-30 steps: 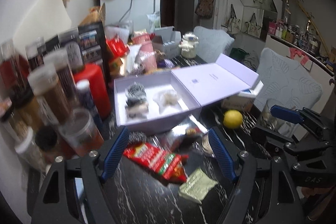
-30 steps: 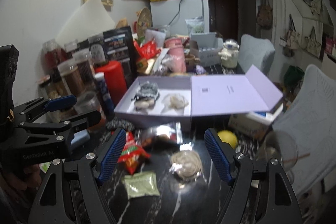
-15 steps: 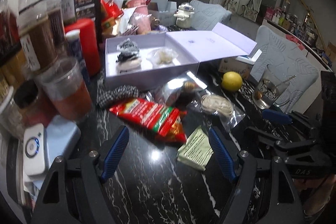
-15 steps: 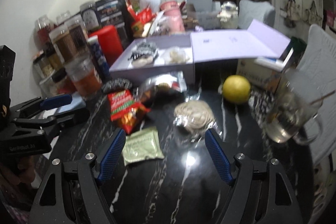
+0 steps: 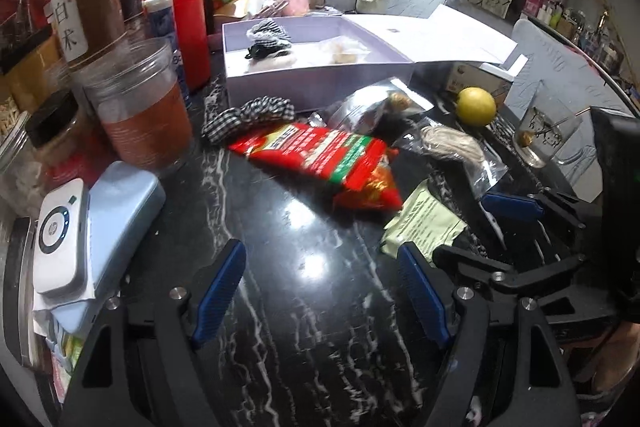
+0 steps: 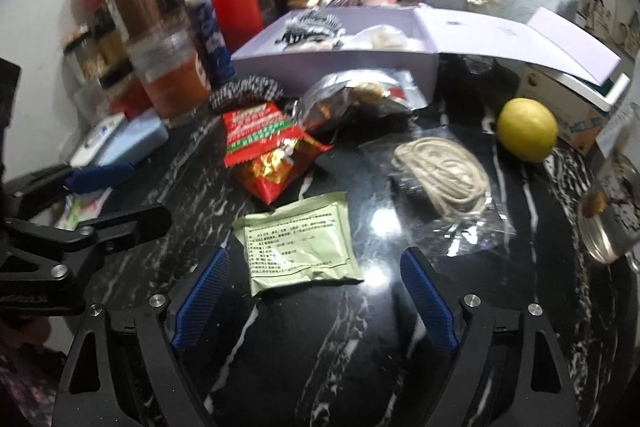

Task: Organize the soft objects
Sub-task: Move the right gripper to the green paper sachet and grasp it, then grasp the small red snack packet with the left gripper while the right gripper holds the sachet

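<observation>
Right wrist view is showing our right gripper (image 6: 312, 291) descending with its jaws apart and just widening, nothing between the pads, the pale green sachet (image 6: 298, 243) lying flat just ahead of them. We are judging the thin foil sachet hard to pinch off the glossy black marble tabletop (image 6: 360, 367); the pads may be skidding over it or pushing it toward the crinkly red snack packet (image 6: 264, 151). Beside it, the coiled cream cord (image 6: 440, 175) in its slippery clear bag could be snagging, and the round lemon (image 6: 526, 129) could be rolling. Our left gripper (image 5: 320, 295) is hanging with jaws apart and empty over bare marble. The checked fabric scrunchie (image 5: 248, 115) is lying against the front wall of the open lilac box (image 5: 320, 83), where other scrunchies are already sitting.
</observation>
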A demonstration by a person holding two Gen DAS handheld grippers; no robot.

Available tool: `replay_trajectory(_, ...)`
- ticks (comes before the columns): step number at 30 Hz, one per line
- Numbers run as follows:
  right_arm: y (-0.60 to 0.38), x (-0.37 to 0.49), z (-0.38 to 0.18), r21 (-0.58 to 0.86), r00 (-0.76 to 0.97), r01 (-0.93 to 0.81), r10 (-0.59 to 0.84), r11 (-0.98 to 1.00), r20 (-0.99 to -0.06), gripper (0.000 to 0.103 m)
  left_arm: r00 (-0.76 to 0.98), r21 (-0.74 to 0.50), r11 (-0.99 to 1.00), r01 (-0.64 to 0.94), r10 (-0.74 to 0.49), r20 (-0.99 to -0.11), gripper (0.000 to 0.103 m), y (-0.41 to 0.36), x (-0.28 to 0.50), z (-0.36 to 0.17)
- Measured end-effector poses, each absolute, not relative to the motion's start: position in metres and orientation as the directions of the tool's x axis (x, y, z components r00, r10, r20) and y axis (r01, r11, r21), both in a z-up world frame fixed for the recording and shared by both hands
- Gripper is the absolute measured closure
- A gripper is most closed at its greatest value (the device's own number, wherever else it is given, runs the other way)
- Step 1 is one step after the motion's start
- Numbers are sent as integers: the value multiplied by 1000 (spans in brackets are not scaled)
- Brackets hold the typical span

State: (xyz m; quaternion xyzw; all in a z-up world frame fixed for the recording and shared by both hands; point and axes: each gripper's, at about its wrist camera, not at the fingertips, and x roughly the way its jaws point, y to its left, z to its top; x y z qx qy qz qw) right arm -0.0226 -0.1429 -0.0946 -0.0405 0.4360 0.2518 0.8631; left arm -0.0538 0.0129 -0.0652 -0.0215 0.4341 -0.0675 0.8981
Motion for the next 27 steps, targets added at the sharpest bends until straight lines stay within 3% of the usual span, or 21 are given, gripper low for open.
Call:
replay_trajectory(5, -131, -14, -104, 184, 446, -483, 422, 856, -789, 15, 612, -143, 987, 73, -157, -775, 25, 25, -51, -65)
replay_trajectory(10, -118, -14, -109, 121, 457, -483, 368, 867, -810, 15, 613, -184, 981, 64, -184, -768, 25, 32, -45, -65)
replay_trajectory(12, -110, -18, -111, 31, 483, -503, 310, 864, -819, 21, 613, -173, 982, 70, -180, -770, 25, 29, -43, -66)
replay_trajectory(14, -106, -22, -110, 13, 500, -524, 320, 851, -805, 40, 609, -176, 981, 81, -189, -770, 25, 26, -41, -67)
replay_trajectory(17, -107, -22, -110, 3, 510, -522, 315, 853, -800, 49, 605, -197, 976, 93, -212, -768, 25, 24, -38, -67)
replay_trajectory(27, -136, -25, -93, 96, 508, -482, 367, 871, -780, 52, 580, -254, 961, 106, -268, -769, 25, 10, -16, -78)
